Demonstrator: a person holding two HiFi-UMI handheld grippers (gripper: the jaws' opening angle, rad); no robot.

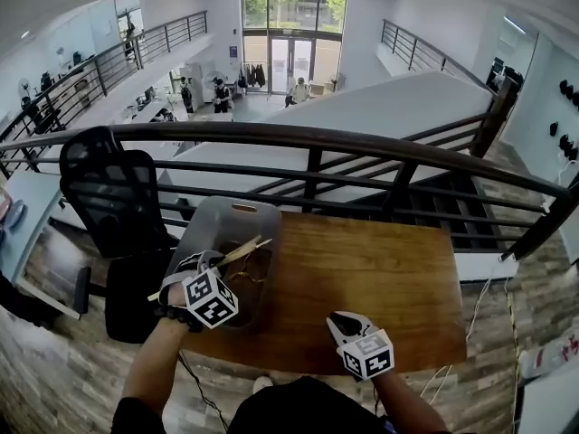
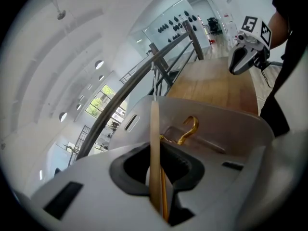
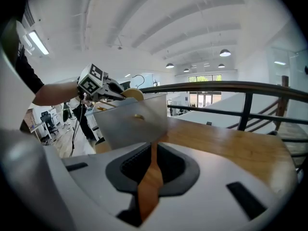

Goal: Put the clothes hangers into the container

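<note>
Hanger (image 1: 244, 250) is clamped in the left gripper (image 1: 206, 262), slanting over the bin (image 1: 204, 217) (a second hanger (image 2: 188, 129) lies inside). Right gripper (image 1: 342, 318) is closed on nothing, low over the table (image 1: 380, 269). My worry: let go at this slant and the bar could catch the rim and tip out.

Wooden table (image 1: 380, 278) beside a dark railing (image 1: 308, 138), black mesh office chair (image 1: 113, 197) at its left

wooden table (image 1: 380, 278) by a dark railing (image 1: 308, 139) — bright atrium windows (image 1: 291, 9) beyond
</note>
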